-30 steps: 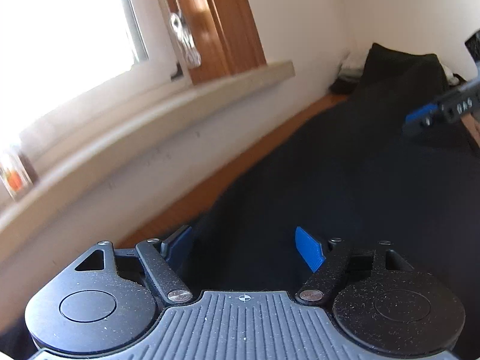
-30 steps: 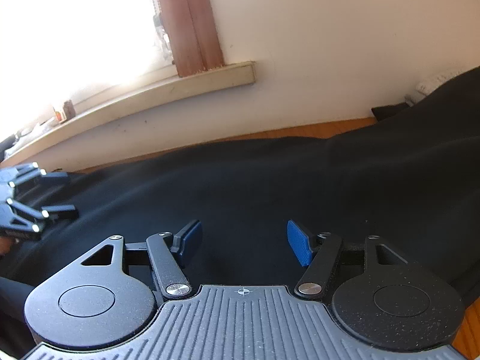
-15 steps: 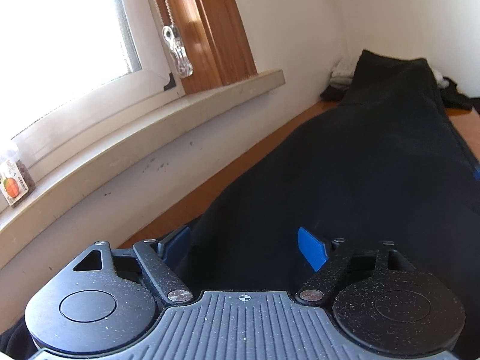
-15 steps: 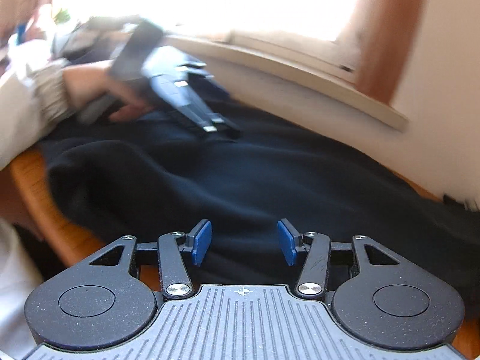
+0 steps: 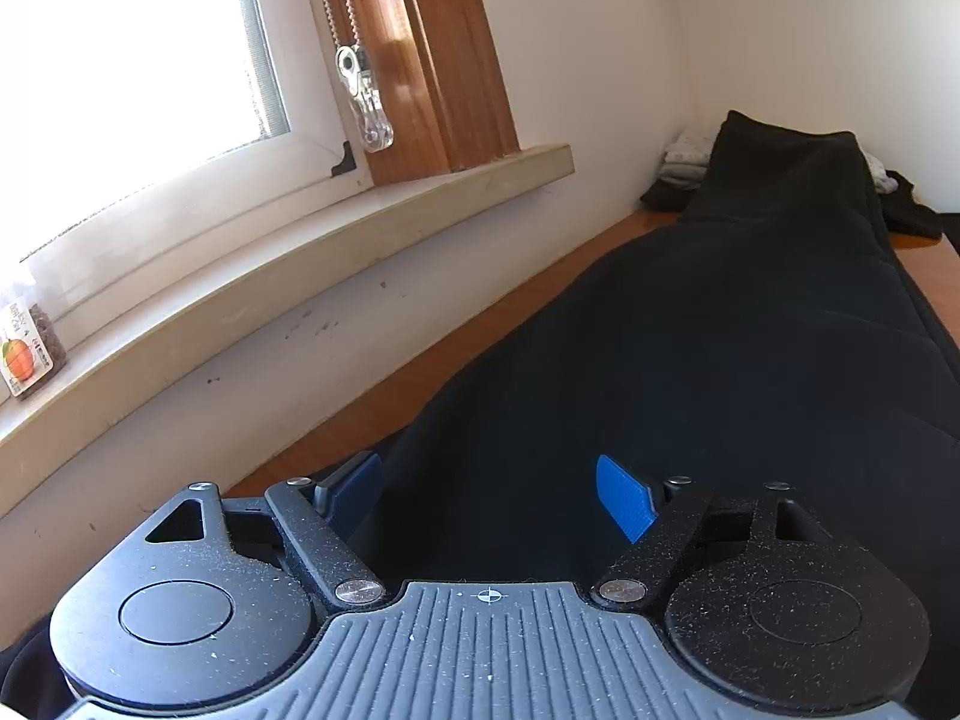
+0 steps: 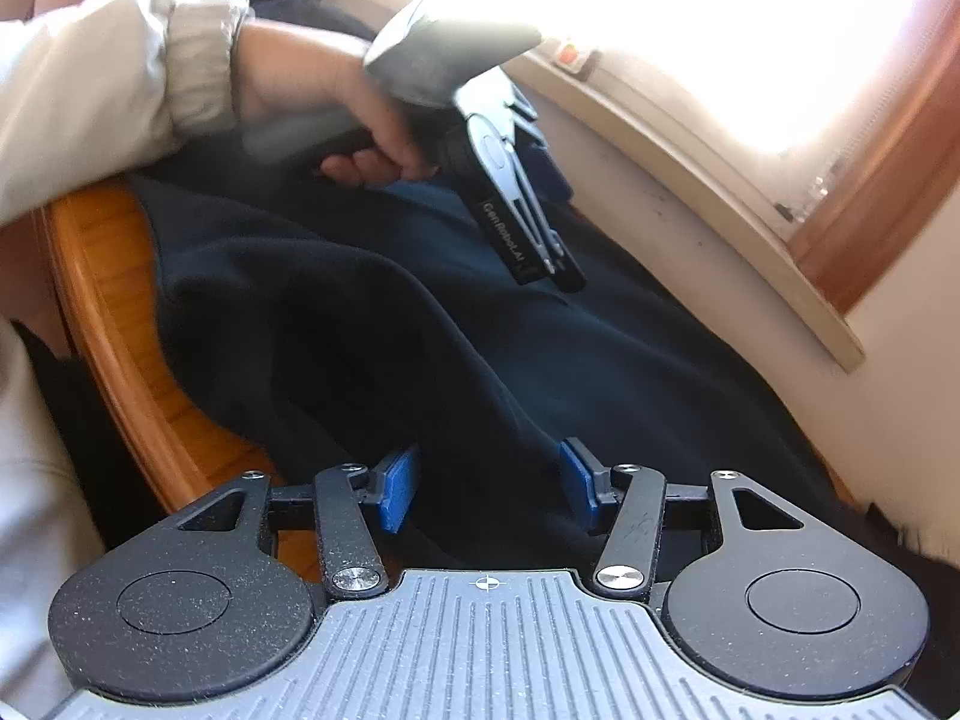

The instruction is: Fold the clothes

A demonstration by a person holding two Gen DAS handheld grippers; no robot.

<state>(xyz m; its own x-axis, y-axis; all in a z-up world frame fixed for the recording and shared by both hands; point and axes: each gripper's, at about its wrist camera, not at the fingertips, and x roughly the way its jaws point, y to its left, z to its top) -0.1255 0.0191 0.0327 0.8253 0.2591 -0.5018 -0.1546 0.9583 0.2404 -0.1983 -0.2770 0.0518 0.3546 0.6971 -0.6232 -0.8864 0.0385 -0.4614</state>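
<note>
So both claws sit over the dark garment [image 5: 690,360]: left claw [image 5: 489,495] wide open, right claw [image 6: 489,486] opening, fabric between, nothing gripped.

White lettering reading "GenRoboAI" runs along the black side bar of the left gripper [image 6: 543,252], the handheld tool gripped in the person's left hand [image 6: 336,114]; the last letters are small and a little soft, so that reading is not quite certain. At the near end of the pale stone windowsill [image 5: 360,240] stands a small clear packet of brown bits with a white label [image 5: 24,348] showing an orange fruit; its printed words are too small and blurred to read. No other writing can be made out.
</note>
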